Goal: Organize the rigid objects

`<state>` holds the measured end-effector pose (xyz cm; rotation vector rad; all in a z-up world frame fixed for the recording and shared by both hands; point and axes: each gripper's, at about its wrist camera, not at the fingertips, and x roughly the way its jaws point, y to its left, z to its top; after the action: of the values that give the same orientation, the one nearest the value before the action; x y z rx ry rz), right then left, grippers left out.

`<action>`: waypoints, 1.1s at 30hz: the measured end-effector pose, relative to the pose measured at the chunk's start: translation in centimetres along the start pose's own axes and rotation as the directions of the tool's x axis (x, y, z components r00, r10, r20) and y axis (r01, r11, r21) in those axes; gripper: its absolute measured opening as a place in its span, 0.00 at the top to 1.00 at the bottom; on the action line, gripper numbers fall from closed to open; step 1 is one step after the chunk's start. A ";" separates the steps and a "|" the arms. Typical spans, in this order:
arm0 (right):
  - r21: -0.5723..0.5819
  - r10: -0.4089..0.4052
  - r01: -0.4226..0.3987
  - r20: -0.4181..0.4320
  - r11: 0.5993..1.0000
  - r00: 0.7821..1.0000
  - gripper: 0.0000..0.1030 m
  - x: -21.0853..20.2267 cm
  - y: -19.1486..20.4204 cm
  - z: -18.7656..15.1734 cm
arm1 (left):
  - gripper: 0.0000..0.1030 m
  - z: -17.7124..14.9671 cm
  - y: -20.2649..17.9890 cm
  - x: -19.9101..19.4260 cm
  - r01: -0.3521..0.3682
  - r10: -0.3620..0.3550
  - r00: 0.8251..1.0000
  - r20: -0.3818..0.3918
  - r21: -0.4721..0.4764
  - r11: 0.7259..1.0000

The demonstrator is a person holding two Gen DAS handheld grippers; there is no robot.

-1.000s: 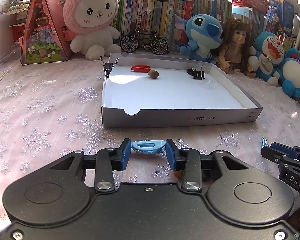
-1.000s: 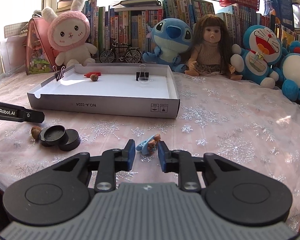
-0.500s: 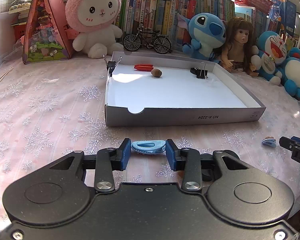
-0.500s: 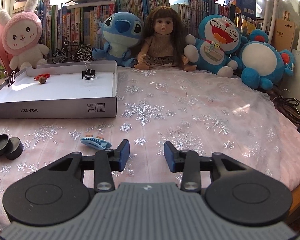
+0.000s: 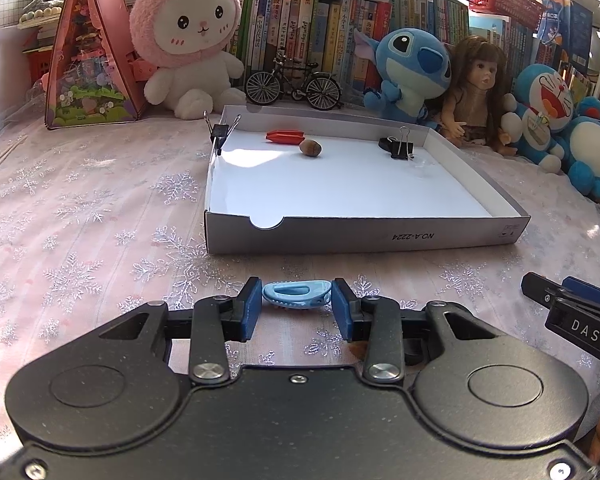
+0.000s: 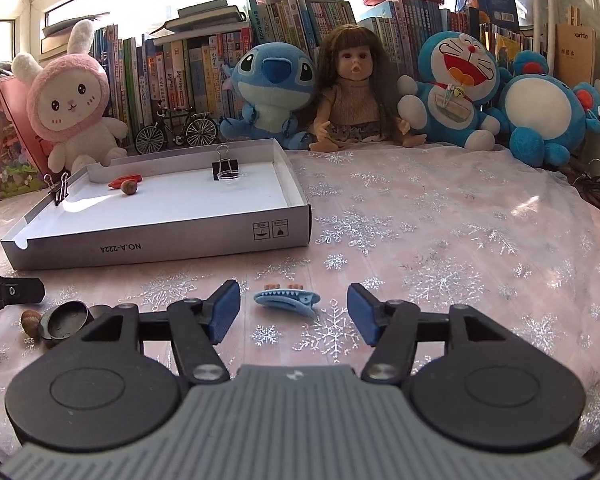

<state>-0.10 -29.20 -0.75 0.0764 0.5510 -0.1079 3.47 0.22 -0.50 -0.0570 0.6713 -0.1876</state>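
Left wrist view, items listed large to small. Tablecloth [image 5: 80, 216]: pink with silver snowflakes, lying under both sets of fingers. Box lid [image 5: 364, 236]: shallow, white inside, grey walls, straight ahead of the left gripper [image 5: 296, 307] and well beyond its fingertips; judged to be the collecting tray, since small hard things already lie at its far end. Contents, far beyond the fingers: red clip [image 5: 285, 136], nut [image 5: 310, 147] just beside it, binder clip [image 5: 398, 146] to the right, and a second binder clip [image 5: 220, 133] clamped on the left wall. Blue hair clip [image 5: 297, 295]: held crosswise between the left fingers, which pinch it end to end, clear of the cloth as far as can be judged; likely gripped so for carrying forward to the lid. Its look: pale blue plastic, smooth curved back with a long oval slot, small teeth along the lower edge. Right wrist view: right gripper [image 6: 294, 312] with fingers spread wide and nothing between them but a second hair clip [image 6: 287, 301], which lies on the cloth just ahead of the tips, touching neither; pale blue, toothed, with tiny brown knobs on its far edge. Left of the right fingers: black round caps [image 6: 66, 317] and another nut [image 6: 29, 319], outside the lid, not yet sorted.
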 end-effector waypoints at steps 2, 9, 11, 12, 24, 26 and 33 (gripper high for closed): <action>-0.008 -0.028 0.028 0.018 1.000 0.999 0.30 0.2 0.3 -0.1 | 0.65 -0.1 0.0 0.0 -0.007 0.007 1.000 0.004 0.002 1.000; -0.004 -0.056 0.056 0.020 0.998 0.998 0.30 0.6 0.9 -0.3 | 0.47 -0.6 -0.3 -0.3 -0.045 0.043 0.998 0.036 0.039 0.998; 0.014 -0.055 0.055 0.014 0.998 0.998 0.30 0.7 1.0 -0.4 | 0.47 -0.6 -0.2 -0.1 -0.048 0.047 0.999 0.028 0.034 0.998; 0.022 -0.057 0.057 0.014 0.998 0.998 0.30 0.7 1.1 -0.5 | 0.47 -0.5 -0.2 0.1 -0.046 0.045 0.999 0.023 0.027 0.999; 0.011 -0.043 0.043 0.008 0.999 0.999 0.57 1.0 2.0 -0.5 | 0.64 -0.7 -0.7 0.5 -0.075 0.074 0.997 0.033 0.049 0.996; -0.001 -0.036 0.036 0.005 0.999 0.999 0.57 1.0 1.9 -0.4 | 0.64 -0.6 -0.7 0.3 -0.070 0.068 0.997 0.032 0.050 0.996; -0.028 -0.020 0.021 0.032 0.999 0.999 0.57 -0.1 1.9 0.4 | 0.64 0.2 -0.9 -1.0 -0.034 0.029 0.997 0.068 0.066 0.997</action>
<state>0.32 -27.33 -0.26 0.0412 0.5215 -0.1207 2.67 -0.49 0.34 0.0119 0.5988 -0.1771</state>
